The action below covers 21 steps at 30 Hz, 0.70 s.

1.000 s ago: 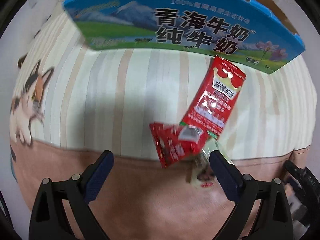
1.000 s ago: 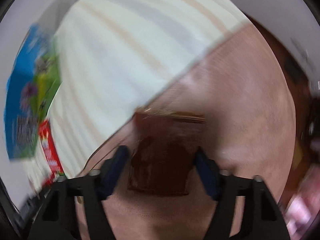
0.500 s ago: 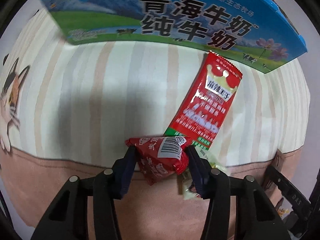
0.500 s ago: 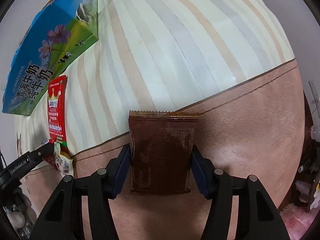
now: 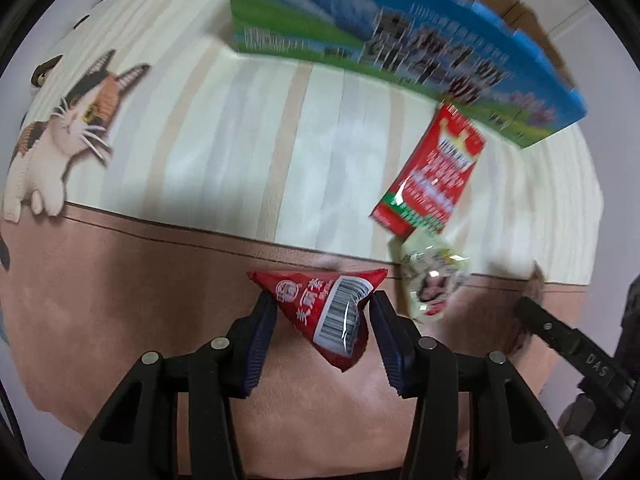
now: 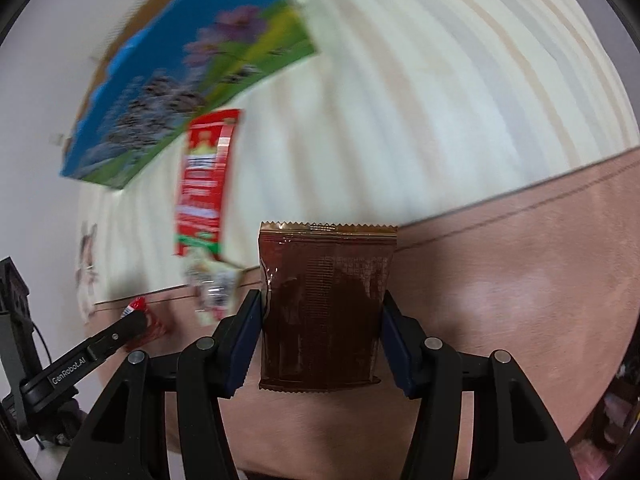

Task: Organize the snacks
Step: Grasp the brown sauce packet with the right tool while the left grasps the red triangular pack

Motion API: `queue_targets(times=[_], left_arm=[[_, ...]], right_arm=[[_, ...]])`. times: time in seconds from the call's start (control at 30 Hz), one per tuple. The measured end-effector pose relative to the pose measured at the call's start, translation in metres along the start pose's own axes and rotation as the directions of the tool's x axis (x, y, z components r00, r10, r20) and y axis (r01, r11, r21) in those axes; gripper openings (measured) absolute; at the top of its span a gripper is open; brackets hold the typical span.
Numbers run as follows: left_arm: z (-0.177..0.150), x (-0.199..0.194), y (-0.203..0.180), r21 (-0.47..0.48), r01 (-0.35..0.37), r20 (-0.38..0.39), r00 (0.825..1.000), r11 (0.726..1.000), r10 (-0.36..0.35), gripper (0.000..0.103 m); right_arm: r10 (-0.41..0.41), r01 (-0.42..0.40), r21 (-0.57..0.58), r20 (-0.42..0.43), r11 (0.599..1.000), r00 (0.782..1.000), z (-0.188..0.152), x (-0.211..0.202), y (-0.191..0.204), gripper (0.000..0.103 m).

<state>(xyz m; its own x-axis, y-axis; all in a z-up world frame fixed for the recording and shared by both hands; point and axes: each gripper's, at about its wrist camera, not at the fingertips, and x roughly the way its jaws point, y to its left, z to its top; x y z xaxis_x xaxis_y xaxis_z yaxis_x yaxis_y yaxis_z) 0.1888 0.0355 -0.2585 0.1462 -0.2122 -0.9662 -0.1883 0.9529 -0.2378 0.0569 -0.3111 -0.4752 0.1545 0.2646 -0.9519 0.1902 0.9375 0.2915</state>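
My left gripper point(image 5: 322, 306) is shut on a small red triangular snack packet point(image 5: 328, 312), held over the pink band of the tablecloth. A long red packet point(image 5: 432, 172) and a pale green-white packet point(image 5: 434, 280) lie to its right, below the blue milk carton box point(image 5: 400, 44). In the right wrist view my right gripper point(image 6: 322, 300) holds a flat brown packet point(image 6: 324, 308) by its sides, its jaws closing tighter on it. To the left there I see the long red packet point(image 6: 204, 184), the pale packet point(image 6: 212, 284) and the left gripper point(image 6: 132, 324).
The table wears a cream striped cloth point(image 5: 240, 140) with a pink border and a cat picture point(image 5: 68, 120) at the left. The blue box point(image 6: 188, 76) stands at the far side. A black finger of the right gripper point(image 5: 560, 332) reaches in from the right.
The left gripper went from open to shut on the small red packet, then carried it left, away from the other packets. The right gripper swung round with the brown packet still in it.
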Motion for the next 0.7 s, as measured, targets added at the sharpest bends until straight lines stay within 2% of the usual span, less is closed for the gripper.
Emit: queue_targets(times=[0.07,0.13,0.23,0.33,0.37,0.4,0.47,0.53,0.6,0.7], left_arm=[[-0.002,-0.02,0.001,0.009,0.018,0.023,1.0,1.0,-0.019,0.027],[0.003,-0.032,-0.003,0.022,0.033,0.038,0.999,0.999,-0.034,0.027],[0.022,-0.041,-0.006,0.055,-0.002,0.078,0.997,0.998,-0.002,0.027],[0.049,-0.024,0.008,-0.024,0.08,0.005,0.997,0.997,-0.08,0.041],[0.056,-0.01,0.014,-0.079,0.129,-0.037,0.991,0.988,-0.132,0.053],[0.061,-0.004,0.019,-0.124,0.149,-0.059,0.986,0.981,-0.157,0.057],[0.07,0.018,0.025,-0.21,0.178,-0.103,0.974,0.961,-0.202,0.057],[0.074,0.042,0.031,-0.262,0.156,-0.155,0.967,0.952,-0.201,0.057],[0.071,0.053,0.029,-0.241,0.116,-0.198,0.966,0.964,-0.166,0.057],[0.068,0.052,0.023,-0.202,0.086,-0.184,0.975,0.976,-0.124,0.056]], right_arm=[[0.033,-0.032,-0.027,0.009,0.999,0.999,0.0,-0.009,0.014,0.059],[0.063,-0.062,-0.052,0.025,0.997,0.998,0.0,-0.023,0.025,0.059],[0.074,-0.068,-0.099,0.051,0.993,0.996,0.009,-0.039,0.036,0.059],[0.073,-0.066,-0.113,0.054,0.991,0.996,0.018,-0.051,0.03,0.059],[0.072,-0.066,-0.109,0.053,0.992,0.996,0.02,-0.049,0.03,0.059],[0.068,-0.063,-0.101,0.05,0.993,0.996,0.021,-0.046,0.029,0.059],[0.065,-0.061,-0.075,0.043,0.995,0.997,0.022,-0.035,0.03,0.059],[0.065,-0.063,-0.051,0.032,0.997,0.997,0.024,-0.031,0.021,0.059],[0.063,-0.062,-0.037,0.024,0.997,0.998,0.023,-0.026,0.019,0.059],[0.053,-0.053,-0.036,0.02,0.998,0.998,0.023,-0.021,0.018,0.059]])
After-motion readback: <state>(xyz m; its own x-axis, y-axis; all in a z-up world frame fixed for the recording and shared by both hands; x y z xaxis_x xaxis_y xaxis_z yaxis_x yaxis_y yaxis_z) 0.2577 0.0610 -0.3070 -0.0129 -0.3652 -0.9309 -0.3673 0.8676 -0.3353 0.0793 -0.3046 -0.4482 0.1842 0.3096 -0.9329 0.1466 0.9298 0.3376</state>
